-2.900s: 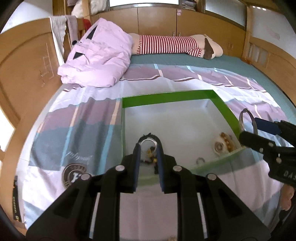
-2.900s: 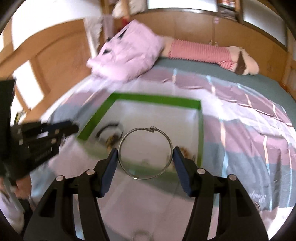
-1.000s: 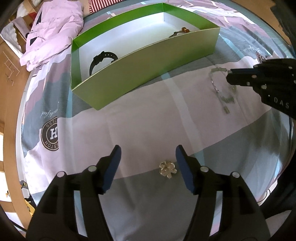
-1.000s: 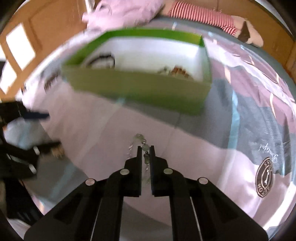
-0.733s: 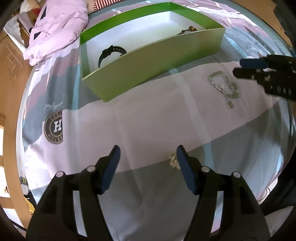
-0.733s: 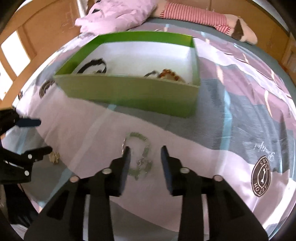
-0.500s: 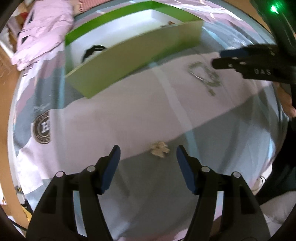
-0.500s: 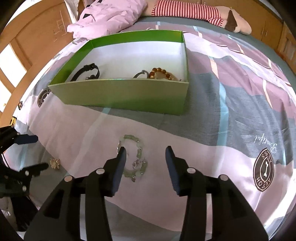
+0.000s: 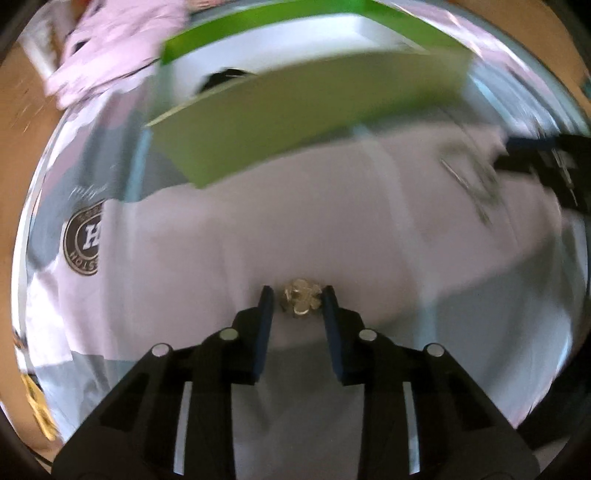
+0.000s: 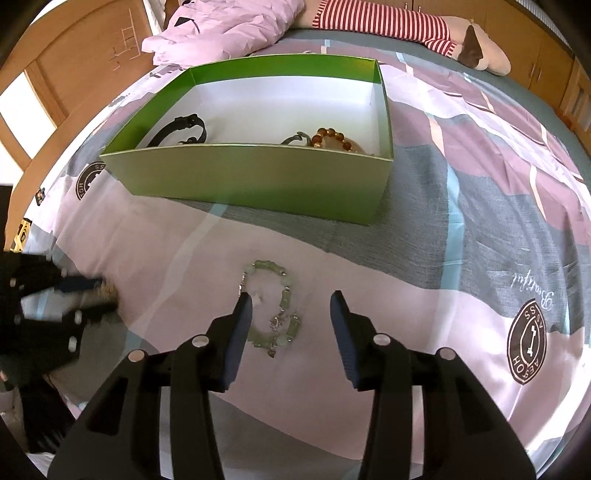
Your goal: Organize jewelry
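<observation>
My left hand-held gripper (image 9: 298,295) brackets a small gold brooch (image 9: 300,296) on the bed, fingers narrowed beside it. My right hand-held gripper (image 10: 291,305) gapes wide over the green bead bracelet (image 10: 272,306); beyond sits the green box (image 10: 255,177).

bed (image 10: 480,206): pink/grey patchwork sheet | headboard side: crumpled lilac quilt (image 10: 229,29), striped plush toy (image 10: 388,18) | wooden cabinets (image 10: 88,55) around | daylight
</observation>
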A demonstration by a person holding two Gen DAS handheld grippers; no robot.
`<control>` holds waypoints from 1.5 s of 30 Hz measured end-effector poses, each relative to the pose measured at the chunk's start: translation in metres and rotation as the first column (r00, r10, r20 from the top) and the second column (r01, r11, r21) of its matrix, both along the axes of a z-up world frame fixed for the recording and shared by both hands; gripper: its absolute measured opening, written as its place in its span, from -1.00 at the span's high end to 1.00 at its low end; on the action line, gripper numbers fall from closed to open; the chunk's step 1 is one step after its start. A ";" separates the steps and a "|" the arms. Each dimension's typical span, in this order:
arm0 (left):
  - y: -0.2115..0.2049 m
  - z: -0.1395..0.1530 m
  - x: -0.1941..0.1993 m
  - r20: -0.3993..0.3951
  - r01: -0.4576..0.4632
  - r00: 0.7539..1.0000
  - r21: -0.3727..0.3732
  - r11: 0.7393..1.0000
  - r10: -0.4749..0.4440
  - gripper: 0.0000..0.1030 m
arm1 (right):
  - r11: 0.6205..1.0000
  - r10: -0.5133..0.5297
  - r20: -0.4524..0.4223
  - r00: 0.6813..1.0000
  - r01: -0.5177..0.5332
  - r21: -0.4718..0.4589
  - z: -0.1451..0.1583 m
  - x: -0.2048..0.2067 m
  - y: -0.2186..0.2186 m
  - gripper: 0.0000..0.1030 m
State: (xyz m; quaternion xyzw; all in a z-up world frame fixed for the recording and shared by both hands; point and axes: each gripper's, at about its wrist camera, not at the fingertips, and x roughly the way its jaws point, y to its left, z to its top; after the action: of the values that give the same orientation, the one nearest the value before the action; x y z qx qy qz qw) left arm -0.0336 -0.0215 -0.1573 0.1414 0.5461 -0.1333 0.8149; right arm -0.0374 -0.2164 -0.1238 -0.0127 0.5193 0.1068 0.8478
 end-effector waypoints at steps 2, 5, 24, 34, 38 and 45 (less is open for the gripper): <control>0.011 0.005 0.007 0.032 -0.074 0.997 -0.018 0.997 0.074 0.45 | 1.000 -0.006 -0.002 1.000 0.006 -0.001 -0.001 0.000 0.000 0.13; 0.027 0.019 0.010 -0.011 -0.098 0.995 -0.129 0.987 0.097 0.30 | 1.000 -0.010 0.004 1.000 0.010 0.000 0.000 0.001 -0.002 0.13; 0.022 0.010 0.012 -0.023 -0.045 0.999 0.009 0.999 0.045 -0.03 | 0.979 0.171 -0.076 0.982 -0.161 0.126 -0.017 -0.006 0.031 0.13; 0.011 0.000 0.015 -0.027 -0.080 0.997 -0.042 0.996 0.079 0.35 | 0.998 -0.005 -0.064 0.998 0.009 0.060 -0.014 0.005 0.002 0.13; 0.012 0.001 0.016 -0.013 -0.098 0.995 -0.055 0.994 0.097 0.35 | 0.998 -0.048 -0.077 0.996 0.050 0.028 -0.019 0.007 -0.005 0.13; 0.012 0.003 0.017 0.003 -0.114 0.993 -0.060 0.992 0.115 0.36 | 0.992 0.048 -0.035 0.998 -0.051 -0.116 -0.027 -0.004 0.026 0.40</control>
State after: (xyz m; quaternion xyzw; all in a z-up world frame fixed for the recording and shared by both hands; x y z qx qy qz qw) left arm -0.0162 -0.0091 -0.1543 0.0856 0.5465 -0.1022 0.8268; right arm -0.0417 -0.1902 -0.1511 -0.0733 0.5379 0.0974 0.8342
